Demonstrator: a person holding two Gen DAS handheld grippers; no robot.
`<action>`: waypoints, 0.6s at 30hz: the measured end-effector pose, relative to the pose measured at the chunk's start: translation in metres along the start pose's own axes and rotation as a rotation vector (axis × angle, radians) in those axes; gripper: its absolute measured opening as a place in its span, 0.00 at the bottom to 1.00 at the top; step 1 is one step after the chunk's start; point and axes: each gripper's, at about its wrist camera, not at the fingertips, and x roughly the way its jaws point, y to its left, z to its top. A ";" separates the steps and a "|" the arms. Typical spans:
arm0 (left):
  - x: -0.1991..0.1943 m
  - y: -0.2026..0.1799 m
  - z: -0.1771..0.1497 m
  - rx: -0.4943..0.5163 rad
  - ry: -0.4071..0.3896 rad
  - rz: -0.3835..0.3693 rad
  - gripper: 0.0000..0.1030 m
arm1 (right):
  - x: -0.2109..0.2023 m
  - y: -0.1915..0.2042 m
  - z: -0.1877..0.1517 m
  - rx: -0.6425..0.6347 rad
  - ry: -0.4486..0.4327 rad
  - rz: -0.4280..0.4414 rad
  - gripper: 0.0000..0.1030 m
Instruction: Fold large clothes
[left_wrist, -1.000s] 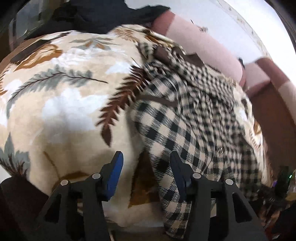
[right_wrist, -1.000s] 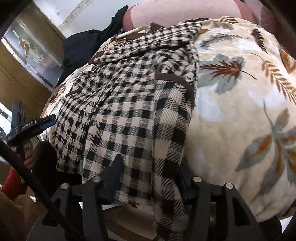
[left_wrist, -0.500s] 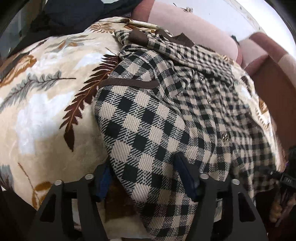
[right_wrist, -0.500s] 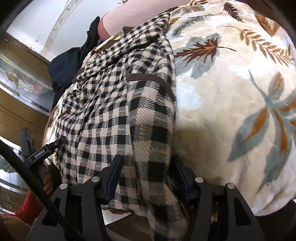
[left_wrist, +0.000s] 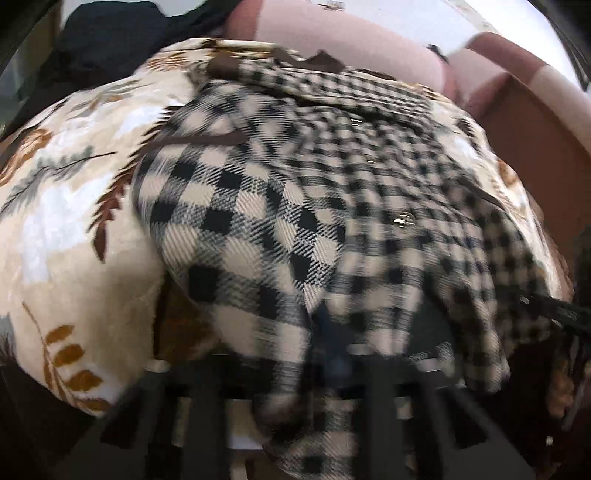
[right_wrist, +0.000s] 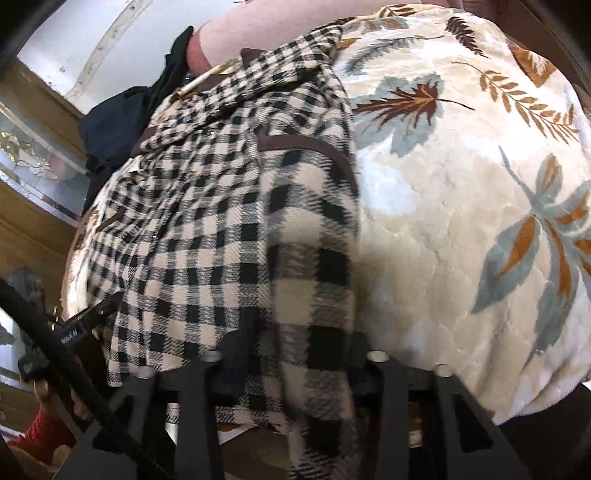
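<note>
A black-and-cream checked shirt (left_wrist: 280, 206) with brown trim lies on a cream leaf-print blanket (left_wrist: 74, 229); it also shows in the right wrist view (right_wrist: 221, 221). My left gripper (left_wrist: 295, 362) sits at the shirt's near hem with cloth between its fingers; the view is blurred and the fingers are mostly covered by cloth. My right gripper (right_wrist: 295, 358) is at the other near corner of the hem, its fingers closed in on a fold of checked cloth that hangs between them. The left gripper (right_wrist: 85, 317) shows at the left edge of the right wrist view.
The blanket (right_wrist: 461, 221) covers a rounded sofa seat. A pink and brown sofa back (left_wrist: 369, 40) rises behind it. A dark garment (left_wrist: 110, 40) lies at the far left corner. A wooden cabinet with patterned glass (right_wrist: 33, 166) stands to the left.
Both grippers have pushed in onto the shirt's near hem. The left fingers, open beside the hem a second ago, now have cloth between them. The shirt has bunched up toward the sofa back.
</note>
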 end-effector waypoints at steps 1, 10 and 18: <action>-0.004 0.002 0.001 -0.011 -0.003 -0.016 0.12 | -0.001 -0.001 0.001 0.003 0.009 0.004 0.18; -0.077 0.020 0.034 -0.135 -0.090 -0.202 0.11 | -0.053 -0.012 0.029 0.119 -0.020 0.374 0.10; -0.059 0.043 0.133 -0.213 -0.120 -0.197 0.11 | -0.064 -0.005 0.132 0.147 -0.160 0.447 0.10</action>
